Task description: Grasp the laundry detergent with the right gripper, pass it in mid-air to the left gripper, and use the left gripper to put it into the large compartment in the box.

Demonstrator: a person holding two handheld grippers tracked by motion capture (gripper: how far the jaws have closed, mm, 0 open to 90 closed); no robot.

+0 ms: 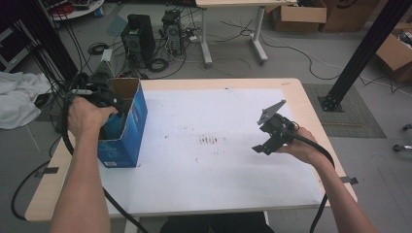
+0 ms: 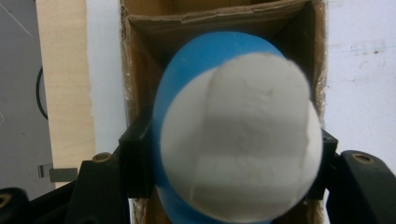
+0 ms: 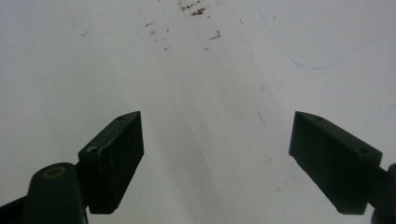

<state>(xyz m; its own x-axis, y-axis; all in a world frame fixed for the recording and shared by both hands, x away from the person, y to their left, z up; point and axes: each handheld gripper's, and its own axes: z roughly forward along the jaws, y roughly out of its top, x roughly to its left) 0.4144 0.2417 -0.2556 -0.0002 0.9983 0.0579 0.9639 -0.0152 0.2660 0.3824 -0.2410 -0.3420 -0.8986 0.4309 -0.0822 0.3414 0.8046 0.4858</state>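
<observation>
Here we grip a rounded blue-and-white object (image 2: pixel 238 140) over the open cardboard box (image 1: pixel 124 121).
Left gripper (image 2: pixel 229 154) clenched on it; right gripper (image 3: pixel 215 163), at 3 o'clock, gapes above matte white table (image 1: pixel 218 160).

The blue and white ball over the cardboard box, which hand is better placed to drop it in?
Left. The left gripper is shut on the ball right above the open box; the right gripper is open over the white sheet.

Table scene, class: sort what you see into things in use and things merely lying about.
In use:
left gripper, shut on the blue and white ball
blue box
right gripper, open

Lying about:
white cloth
cardboard boxes
computer towers
</observation>
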